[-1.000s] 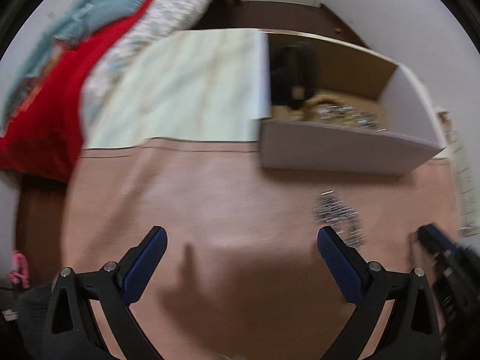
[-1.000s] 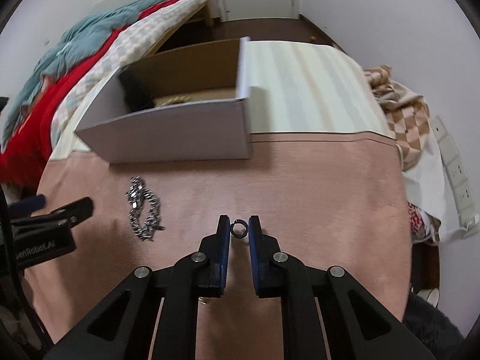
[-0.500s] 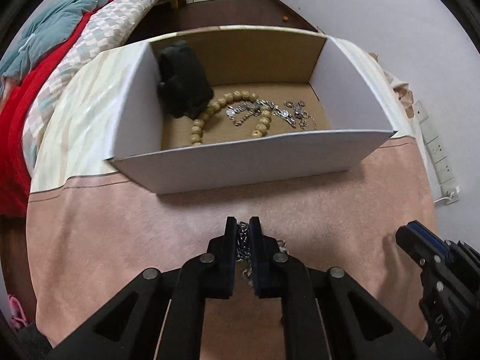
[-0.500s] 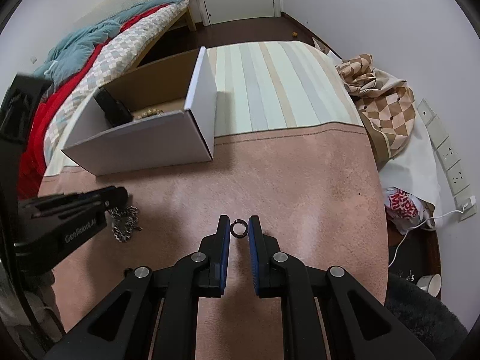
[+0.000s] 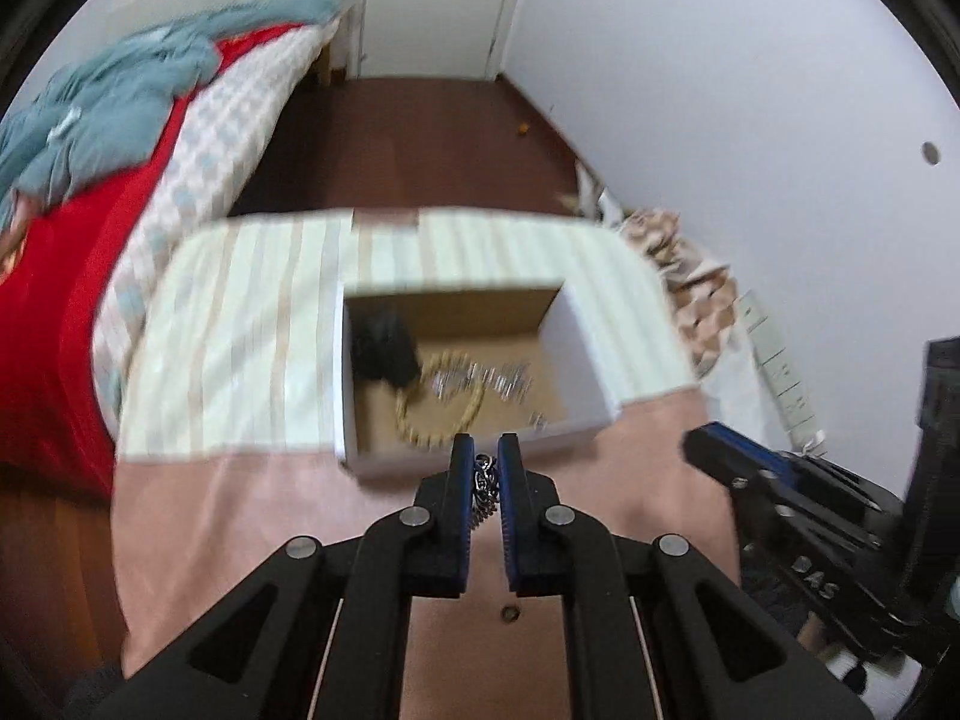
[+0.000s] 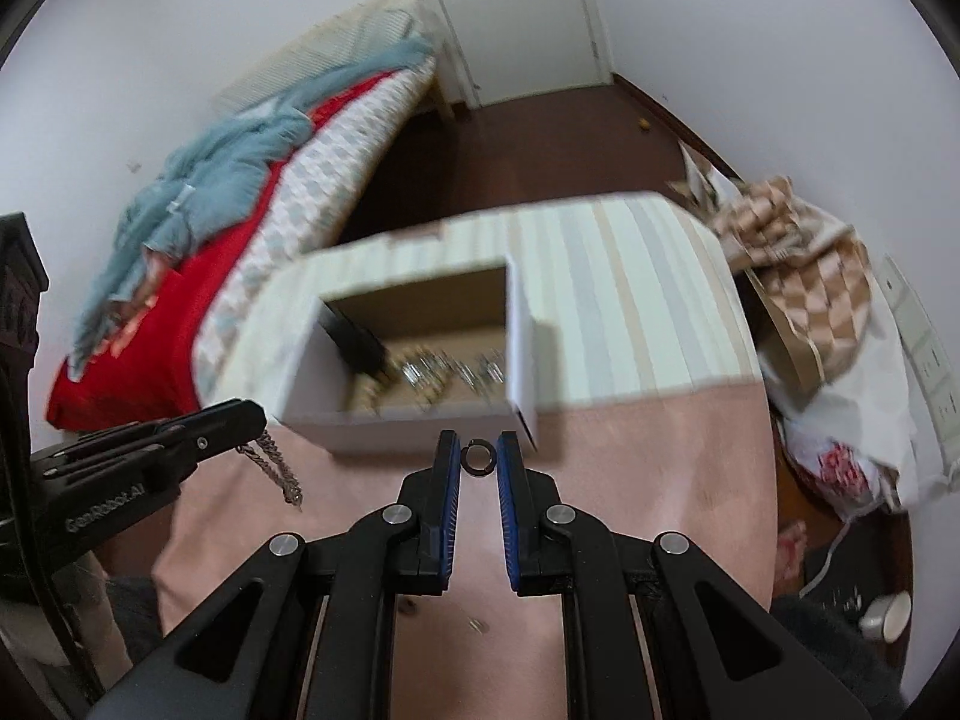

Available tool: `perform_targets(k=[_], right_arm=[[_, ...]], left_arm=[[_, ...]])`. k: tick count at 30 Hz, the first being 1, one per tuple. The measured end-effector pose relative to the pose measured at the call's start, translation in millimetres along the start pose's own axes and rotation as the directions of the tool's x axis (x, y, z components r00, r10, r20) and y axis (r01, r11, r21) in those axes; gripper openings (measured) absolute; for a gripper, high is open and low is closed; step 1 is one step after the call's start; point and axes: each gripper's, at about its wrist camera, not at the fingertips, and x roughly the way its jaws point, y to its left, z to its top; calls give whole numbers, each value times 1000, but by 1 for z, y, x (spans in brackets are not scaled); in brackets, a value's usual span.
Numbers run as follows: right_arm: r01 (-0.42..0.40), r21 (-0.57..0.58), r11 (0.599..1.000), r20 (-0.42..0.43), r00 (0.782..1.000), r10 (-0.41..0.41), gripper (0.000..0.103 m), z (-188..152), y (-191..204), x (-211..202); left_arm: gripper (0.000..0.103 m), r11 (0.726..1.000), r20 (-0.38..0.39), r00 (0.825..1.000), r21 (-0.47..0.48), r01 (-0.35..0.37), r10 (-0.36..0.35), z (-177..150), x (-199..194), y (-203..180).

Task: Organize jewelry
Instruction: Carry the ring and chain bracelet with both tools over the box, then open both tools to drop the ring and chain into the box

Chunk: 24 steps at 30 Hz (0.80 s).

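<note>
At six o'clock in each wrist view the jaws were clenched: the left gripper (image 5: 485,456) pinched a silver chain (image 5: 485,483) and the right gripper (image 6: 478,450) a small dark ring (image 6: 478,457). "GenRobot.AI" was printed on the left gripper's side. Below lay a pink cloth (image 6: 648,480) over the bench. At twelve o'clock a white box (image 5: 468,354) held a bead bracelet (image 5: 441,420). Beyond, at ten o'clock, were the bed (image 6: 240,204), brown floor and a door.
</note>
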Motion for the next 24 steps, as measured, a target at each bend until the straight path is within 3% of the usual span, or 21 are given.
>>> perform_targets(k=[4,8,14,17,20,22,24], right_arm=[[-22,-44,999,14,1000,23,13,38,11,0],[2,-100,995,-10,1000,-3,13,72,19,28],[13,-128,992,-119,992,-28,13,98,20,87],[2,-131,991,-189,982,-27,13,104,20,116],[-16,-108,994,-258,966,-13,15,106,18,136],[0,-98,995,-265,964,-26,32,107,14,141],[11,-93,996,-245,969,-34,58,106,11,140]], left_arm=[[5,998,41,999,45,-36,34,34,-3,0],[5,997,16,998,23,-68,68,48,19,16],[5,994,-54,993,-8,-108,108,54,61,40],[7,994,-134,986,-43,-102,96,54,82,52],[10,986,-163,978,-75,-146,132,53,91,64],[11,981,-156,974,-81,-178,164,53,89,67],[22,977,-140,973,-84,-198,185,52,85,70]])
